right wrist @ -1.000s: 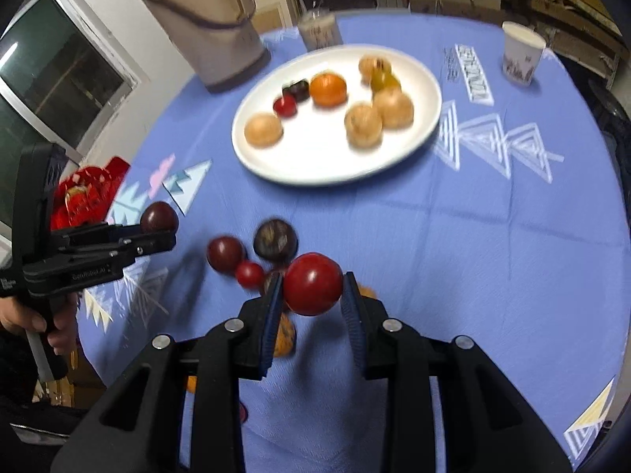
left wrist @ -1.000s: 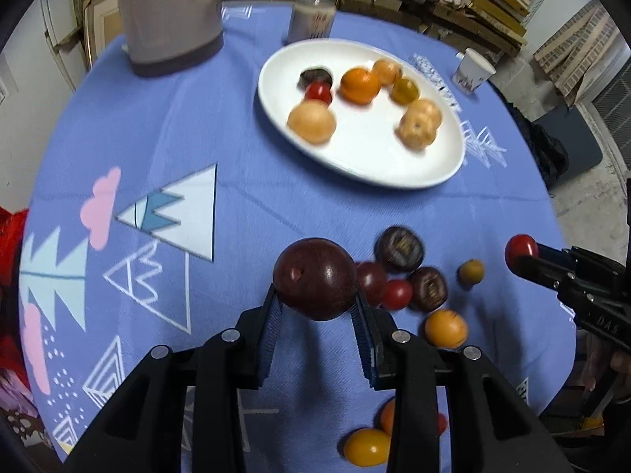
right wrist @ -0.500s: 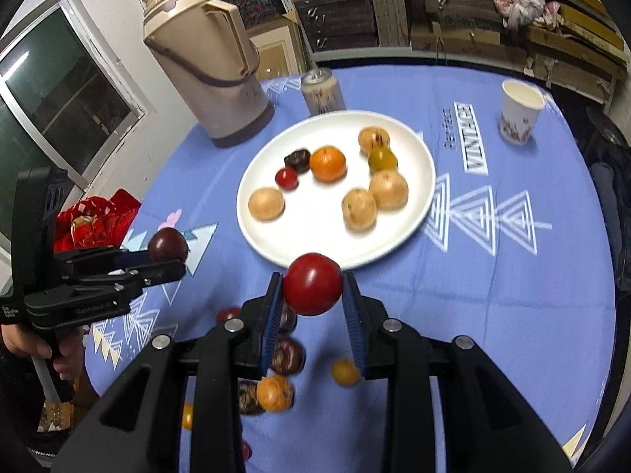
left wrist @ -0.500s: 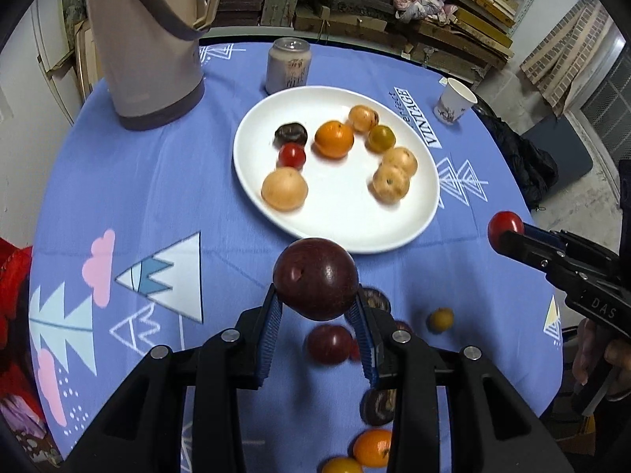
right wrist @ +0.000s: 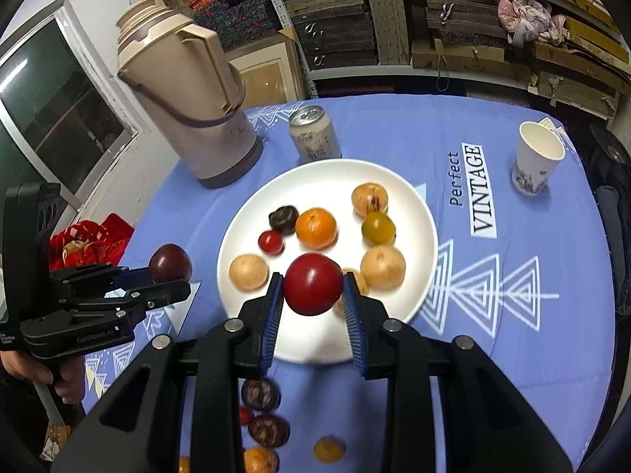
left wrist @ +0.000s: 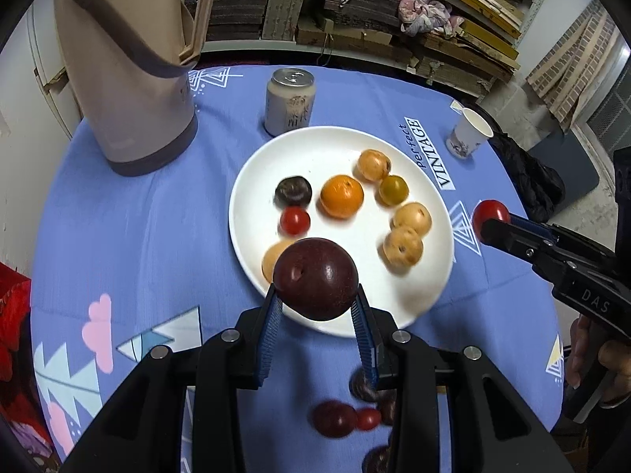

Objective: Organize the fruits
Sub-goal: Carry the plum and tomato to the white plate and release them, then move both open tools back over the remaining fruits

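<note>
My left gripper point(left wrist: 315, 299) is shut on a dark purple plum point(left wrist: 315, 278), held above the near rim of the white plate point(left wrist: 327, 146). My right gripper point(right wrist: 313, 295) is shut on a red tomato point(right wrist: 312, 283), held over the plate's point(right wrist: 418, 213) near side. The plate holds several fruits: an orange point(left wrist: 341, 196), a small red tomato point(left wrist: 294, 220), a dark fruit point(left wrist: 293, 191) and tan ones. Loose fruits point(left wrist: 333, 418) lie on the blue cloth below both grippers point(right wrist: 260, 394). The left gripper also shows in the right wrist view point(right wrist: 169, 276), the right gripper in the left wrist view point(left wrist: 489, 220).
A beige thermos jug point(left wrist: 126, 63) stands at the back left. A drink can point(left wrist: 290, 100) stands just behind the plate. A paper cup point(left wrist: 469, 132) stands at the back right. A red bag point(right wrist: 90, 238) lies off the table's left edge.
Both grippers have moved forward from the loose fruit pile toward the plate, each carrying its fruit. The pile now lies beneath and behind the fingers.
</note>
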`<state>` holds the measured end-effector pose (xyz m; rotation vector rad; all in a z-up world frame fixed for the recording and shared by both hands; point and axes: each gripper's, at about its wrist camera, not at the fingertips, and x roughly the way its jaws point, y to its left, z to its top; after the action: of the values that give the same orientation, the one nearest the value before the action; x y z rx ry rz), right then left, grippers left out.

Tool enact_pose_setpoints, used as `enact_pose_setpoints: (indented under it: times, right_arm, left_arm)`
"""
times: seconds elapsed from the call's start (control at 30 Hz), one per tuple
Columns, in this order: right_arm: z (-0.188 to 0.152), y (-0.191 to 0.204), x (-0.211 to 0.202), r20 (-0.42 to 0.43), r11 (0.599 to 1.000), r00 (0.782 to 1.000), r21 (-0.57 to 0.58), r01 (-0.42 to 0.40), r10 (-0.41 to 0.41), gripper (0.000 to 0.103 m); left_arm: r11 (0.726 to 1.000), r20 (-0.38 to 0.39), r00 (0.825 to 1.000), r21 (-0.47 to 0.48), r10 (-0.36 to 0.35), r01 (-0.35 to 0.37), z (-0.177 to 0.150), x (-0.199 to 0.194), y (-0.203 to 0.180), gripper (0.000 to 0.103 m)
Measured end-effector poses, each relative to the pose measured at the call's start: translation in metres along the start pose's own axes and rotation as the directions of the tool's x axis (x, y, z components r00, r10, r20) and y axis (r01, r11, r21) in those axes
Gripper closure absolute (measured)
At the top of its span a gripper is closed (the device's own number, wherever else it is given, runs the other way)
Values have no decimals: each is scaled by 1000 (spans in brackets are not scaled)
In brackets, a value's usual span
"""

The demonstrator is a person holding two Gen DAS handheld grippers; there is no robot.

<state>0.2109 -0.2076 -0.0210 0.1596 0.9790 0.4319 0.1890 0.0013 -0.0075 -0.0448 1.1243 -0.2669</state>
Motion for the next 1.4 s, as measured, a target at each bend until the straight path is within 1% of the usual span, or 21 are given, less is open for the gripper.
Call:
enact_pose_setpoints:
  times: [0.17,0.33,0.53,0.63,0.67,0.73,0.77,0.93,1.03,1.1,1.23,1.33,1.4]
  right_arm:
    - [13,-7,15,0,1000,1000,11,-4,4,74]
    - [18,-11,33,-12,1000,1000,21,-9,9,74]
    - [23,-16,62,-36,999,999,26,25,-24,73]
    - [24,-22,72,-40,998,998,48,50,-48,72]
    - [24,-23,72,-36,997,998,54,56,-54,72]
    - [22,-26,71,-30,996,998,71,62,-60,72]
    - [21,-26,70,-30,996,998,72,59,-57,72]
    - [5,-28,57,-43,996,998,84,39,-35,72]
    - [-5,-27,47,-54,995,998,91,31,-26,71]
    - [-12,-26,41,-57,995,998,97,32,-27,67]
    - [-28,-26,25,-68,993,998,117,26,-18,63]
    - [-41,-23,12,-69,992,997,118,34,-26,59]
    - [-50,-21,2,-72,992,997,117,42,-34,54]
  left_arm:
    - [1000,-1,1000,-6,7,-7,15,12,4,67]
    - [1000,-13,1000,0,19,-19,24,26,5,67]
    - [999,-44,998,-2,38,-39,32,49,8,67]
    - [999,-57,998,-45,24,-27,34,58,12,65]
    - [998,-60,998,-57,28,-32,35,59,14,60]
    - [997,-53,998,-71,34,-37,35,57,16,53]
    - [997,-47,998,-70,36,-39,34,54,17,50]
    - [996,-29,999,-70,45,-47,29,40,19,50]
    - [997,-39,998,-59,47,-49,21,35,17,50]
    - [997,-47,998,-57,48,-51,15,32,16,50]
    - [997,-58,997,-60,42,-45,-2,22,15,50]
    - [997,-63,997,-59,43,-46,-16,12,14,50]
    - [997,-62,997,-59,42,-46,-24,5,15,50]
